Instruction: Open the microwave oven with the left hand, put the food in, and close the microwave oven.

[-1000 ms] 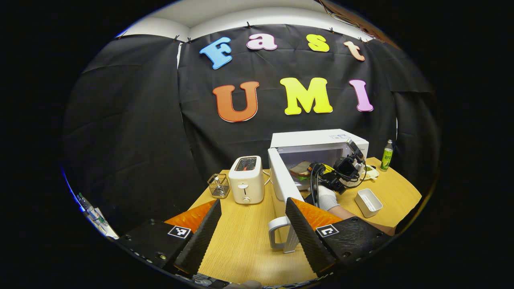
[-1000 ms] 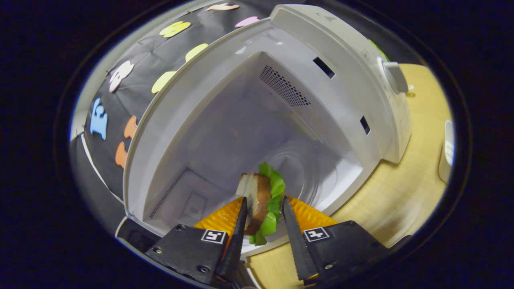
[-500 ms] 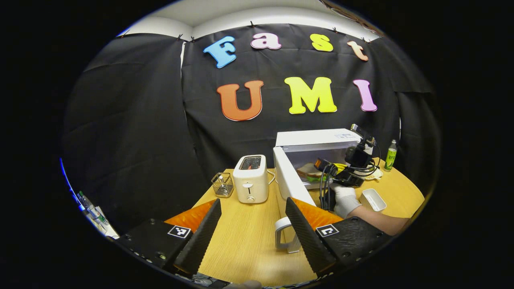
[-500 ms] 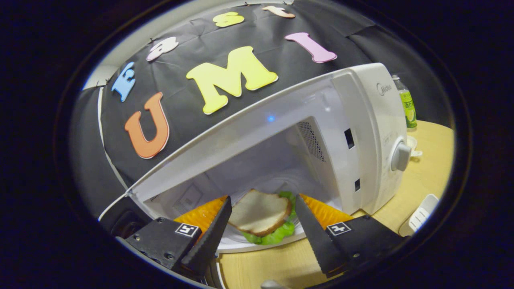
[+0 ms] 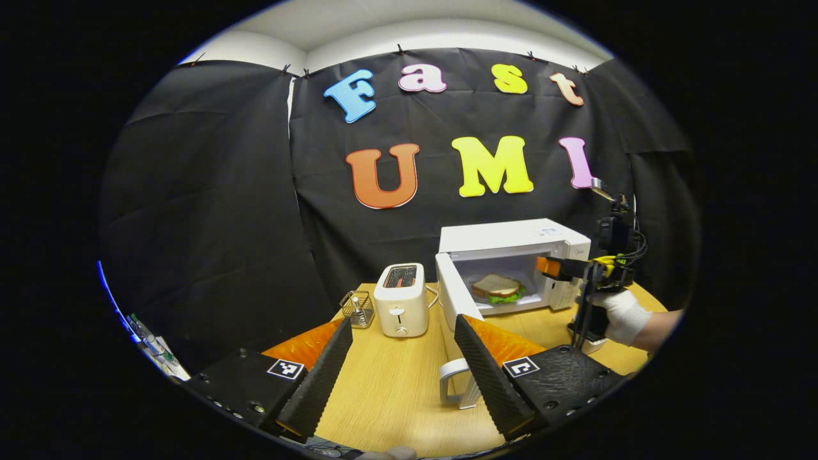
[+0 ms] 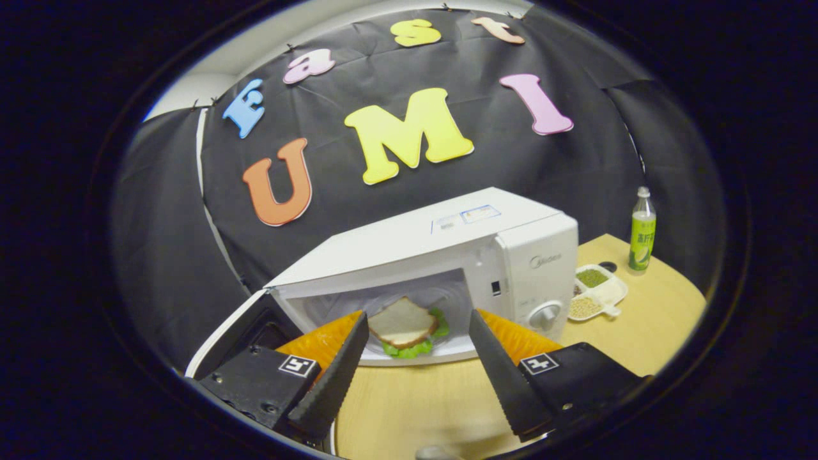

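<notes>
Sandwich (image 6: 404, 327) sat inside the microwave (image 6: 447, 255); both tongs, left (image 5: 402, 370) and right (image 6: 415, 367), spread empty; I judged closing the door (image 5: 455, 306) by its handle (image 5: 455, 383), lower centre, came next.

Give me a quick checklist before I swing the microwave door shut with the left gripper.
1. Sandwich lies inside the microwave: ok.
2. Right gripper open, out of the cavity: ok.
3. Left gripper open, holding nothing: ok.
4. Door open, its handle near the left gripper: ok.
5. Toaster stands beside the door, clear of its closing swing: ok.
6. Sandwich fully behind the door line: cannot tell.
</notes>
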The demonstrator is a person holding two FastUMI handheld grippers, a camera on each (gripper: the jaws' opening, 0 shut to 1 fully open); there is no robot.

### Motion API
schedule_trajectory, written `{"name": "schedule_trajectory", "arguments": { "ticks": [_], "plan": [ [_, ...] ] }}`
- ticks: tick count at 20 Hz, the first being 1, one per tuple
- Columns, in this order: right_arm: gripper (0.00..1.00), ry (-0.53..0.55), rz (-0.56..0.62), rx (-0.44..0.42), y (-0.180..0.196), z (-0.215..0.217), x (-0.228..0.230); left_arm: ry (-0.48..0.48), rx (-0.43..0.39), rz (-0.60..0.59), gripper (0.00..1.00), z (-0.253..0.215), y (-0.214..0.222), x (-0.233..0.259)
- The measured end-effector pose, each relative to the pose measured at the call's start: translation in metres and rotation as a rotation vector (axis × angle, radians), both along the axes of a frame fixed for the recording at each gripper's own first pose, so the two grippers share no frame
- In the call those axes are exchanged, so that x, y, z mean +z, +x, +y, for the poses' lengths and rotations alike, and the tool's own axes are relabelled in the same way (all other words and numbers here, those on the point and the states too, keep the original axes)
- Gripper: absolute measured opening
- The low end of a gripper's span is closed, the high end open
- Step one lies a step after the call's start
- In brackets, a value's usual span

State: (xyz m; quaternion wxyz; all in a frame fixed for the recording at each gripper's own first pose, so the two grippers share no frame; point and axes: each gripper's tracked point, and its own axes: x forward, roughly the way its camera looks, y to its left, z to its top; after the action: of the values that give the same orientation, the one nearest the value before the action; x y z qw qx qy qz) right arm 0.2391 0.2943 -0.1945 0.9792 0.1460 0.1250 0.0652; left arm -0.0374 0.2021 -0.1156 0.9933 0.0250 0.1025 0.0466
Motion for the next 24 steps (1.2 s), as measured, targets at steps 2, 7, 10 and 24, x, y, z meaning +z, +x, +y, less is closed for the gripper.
{"name": "schedule_trajectory", "arguments": {
  "ticks": [2,7,10,24],
  "plan": [
    [0.91,-0.052,-0.007,-0.001,-0.025,-0.029,0.017,-0.002,0.005,-0.025,0.97,0.002,-0.002,0.009],
    [1.00,-0.148,-0.049,-0.053,-0.077,-0.109,0.059,-0.008,0.004,-0.067,0.97,0.003,-0.001,0.020],
    [1.00,-0.213,-0.067,-0.089,-0.103,-0.153,0.079,-0.010,0.007,-0.074,0.97,0.003,0.000,0.020],
    [0.92,-0.293,-0.108,-0.073,-0.189,-0.194,0.131,0.038,0.076,-0.029,0.04,0.033,0.012,-0.022]
  ]
}}
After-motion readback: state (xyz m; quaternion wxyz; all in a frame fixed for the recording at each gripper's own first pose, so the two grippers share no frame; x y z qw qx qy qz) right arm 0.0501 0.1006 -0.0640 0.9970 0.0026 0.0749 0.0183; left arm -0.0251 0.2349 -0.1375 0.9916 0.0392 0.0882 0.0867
